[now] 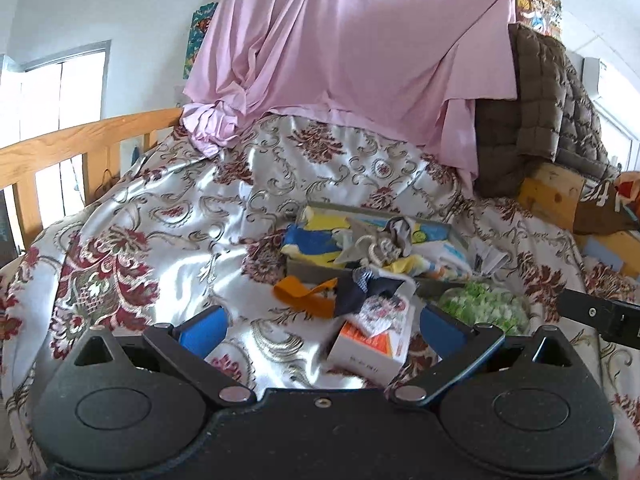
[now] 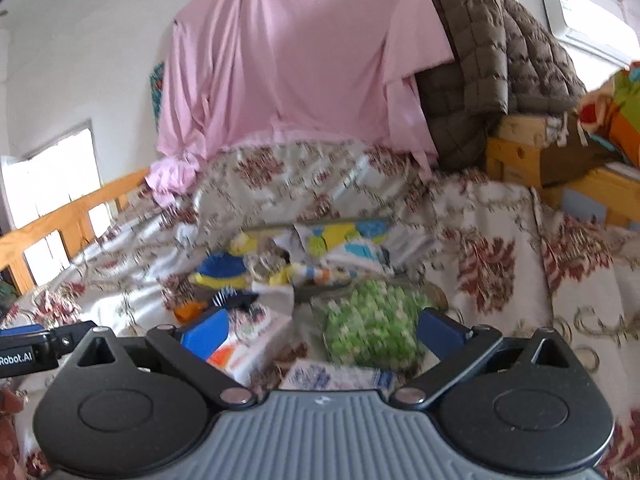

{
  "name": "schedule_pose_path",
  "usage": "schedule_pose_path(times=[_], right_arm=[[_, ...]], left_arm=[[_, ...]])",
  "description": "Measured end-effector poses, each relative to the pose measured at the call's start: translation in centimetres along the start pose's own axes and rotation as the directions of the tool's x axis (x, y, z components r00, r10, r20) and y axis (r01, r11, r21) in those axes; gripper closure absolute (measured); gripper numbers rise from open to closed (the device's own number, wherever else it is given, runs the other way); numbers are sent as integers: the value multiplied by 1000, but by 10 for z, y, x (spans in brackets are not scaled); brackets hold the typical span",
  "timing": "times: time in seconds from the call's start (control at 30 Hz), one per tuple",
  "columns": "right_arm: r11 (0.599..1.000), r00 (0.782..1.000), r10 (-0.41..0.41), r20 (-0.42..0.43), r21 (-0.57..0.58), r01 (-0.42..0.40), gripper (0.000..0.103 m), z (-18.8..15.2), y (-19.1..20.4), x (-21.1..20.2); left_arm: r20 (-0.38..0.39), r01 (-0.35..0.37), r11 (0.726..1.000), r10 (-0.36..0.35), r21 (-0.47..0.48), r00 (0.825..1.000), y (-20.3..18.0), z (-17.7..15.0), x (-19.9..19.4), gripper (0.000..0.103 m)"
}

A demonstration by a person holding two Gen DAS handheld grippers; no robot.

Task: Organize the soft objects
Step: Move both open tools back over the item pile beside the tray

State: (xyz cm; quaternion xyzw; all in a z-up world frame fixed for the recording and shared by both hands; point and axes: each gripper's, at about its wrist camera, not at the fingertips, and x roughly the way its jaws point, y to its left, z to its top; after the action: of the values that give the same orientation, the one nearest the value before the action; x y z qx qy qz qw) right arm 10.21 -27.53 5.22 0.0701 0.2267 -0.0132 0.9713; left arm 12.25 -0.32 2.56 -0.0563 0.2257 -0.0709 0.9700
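A grey box [image 1: 304, 268] on the bed holds several soft cloths, yellow, blue and grey [image 1: 320, 236]. In front of it lie an orange cloth [image 1: 304, 294], a dark blue cloth [image 1: 368, 286] and a green-and-white fuzzy cloth [image 1: 484, 306]. A white-and-orange carton [image 1: 368, 350] lies nearest. My left gripper [image 1: 320, 330] is open and empty, just above the carton. My right gripper [image 2: 320, 330] is open and empty, its fingers either side of the green fuzzy cloth [image 2: 368, 320]. The right wrist view is blurred.
A floral satin bedspread [image 1: 160, 220] covers the bed. A pink sheet [image 1: 340, 48] hangs at the back, a brown quilted coat [image 1: 540, 100] to its right. A wooden rail [image 1: 60, 148] runs along the left. A blue-printed packet [image 2: 336, 376] lies near my right gripper.
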Motion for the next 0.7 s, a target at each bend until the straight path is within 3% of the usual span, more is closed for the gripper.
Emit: schedule_pose_path(times=[0.17,0.4,0.7], right_arm=[[999,998,-27,-61,-35,25,0,-8,6,7],[994,988,-62,-145,-99,48,0,-13,17,25],[989,973,-47,-224,-144,15,0,-21,26,41]], left_arm=[[-70,-42,999,42,-6,997,4,-7,9,1],[-103,-108,994,111,30,989,7,-16,16,1],[-220,-229,971,238,68,946,14,-20,36,1]])
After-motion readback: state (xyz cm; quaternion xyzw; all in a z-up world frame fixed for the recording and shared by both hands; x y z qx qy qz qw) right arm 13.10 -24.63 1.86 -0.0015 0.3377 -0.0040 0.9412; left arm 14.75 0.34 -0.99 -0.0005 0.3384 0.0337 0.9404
